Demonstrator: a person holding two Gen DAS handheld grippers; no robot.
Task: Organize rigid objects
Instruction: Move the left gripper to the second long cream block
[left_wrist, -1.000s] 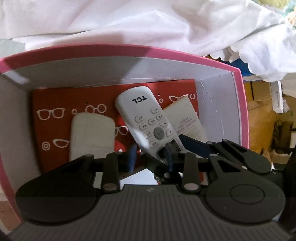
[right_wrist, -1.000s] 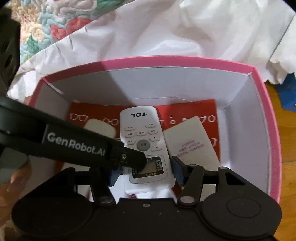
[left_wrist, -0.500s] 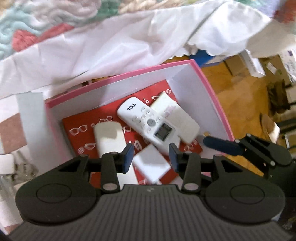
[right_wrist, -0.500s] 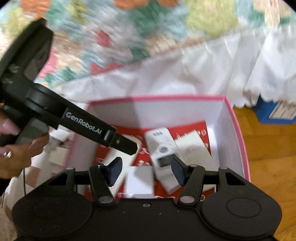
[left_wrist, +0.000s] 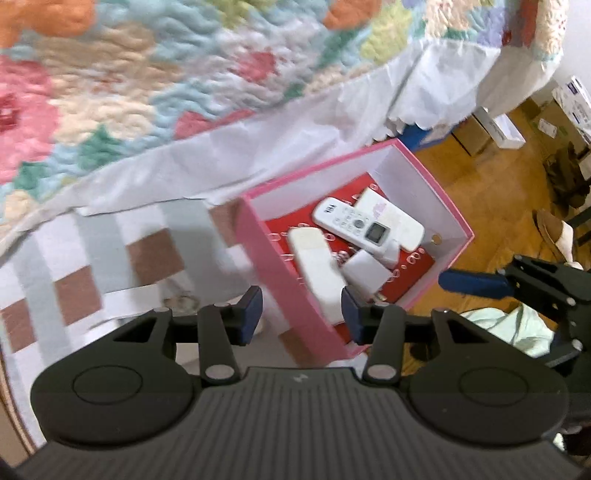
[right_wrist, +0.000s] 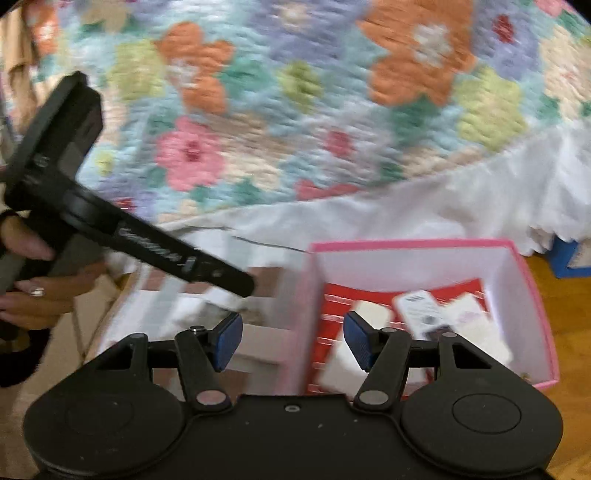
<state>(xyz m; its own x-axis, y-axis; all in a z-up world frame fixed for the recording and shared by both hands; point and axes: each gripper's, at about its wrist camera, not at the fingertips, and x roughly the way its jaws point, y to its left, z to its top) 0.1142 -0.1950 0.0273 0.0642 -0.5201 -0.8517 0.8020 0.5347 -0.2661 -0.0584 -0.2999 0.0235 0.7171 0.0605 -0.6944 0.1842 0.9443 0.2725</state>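
Note:
A pink box with white walls and a red floor stands on the floor beside the bed. In it lie a white TCL remote, a second white remote partly under it, a white oblong case and a small white block. My left gripper hovers above the box's near left wall, its jaws opening with nothing between them. My right gripper is open and empty, high over the same wall of the box. Motion blur smears the items in the right wrist view.
A floral quilt and a white bed skirt rise behind the box. A checked mat lies to the left and wooden floor to the right, with cardboard boxes, a sandal and a pale green cloth. A hand holds the left gripper.
Both grippers have lifted up and back out of the pink box, which now looks smaller and further off. The left jaws have spread wider. The remote stays in the box.

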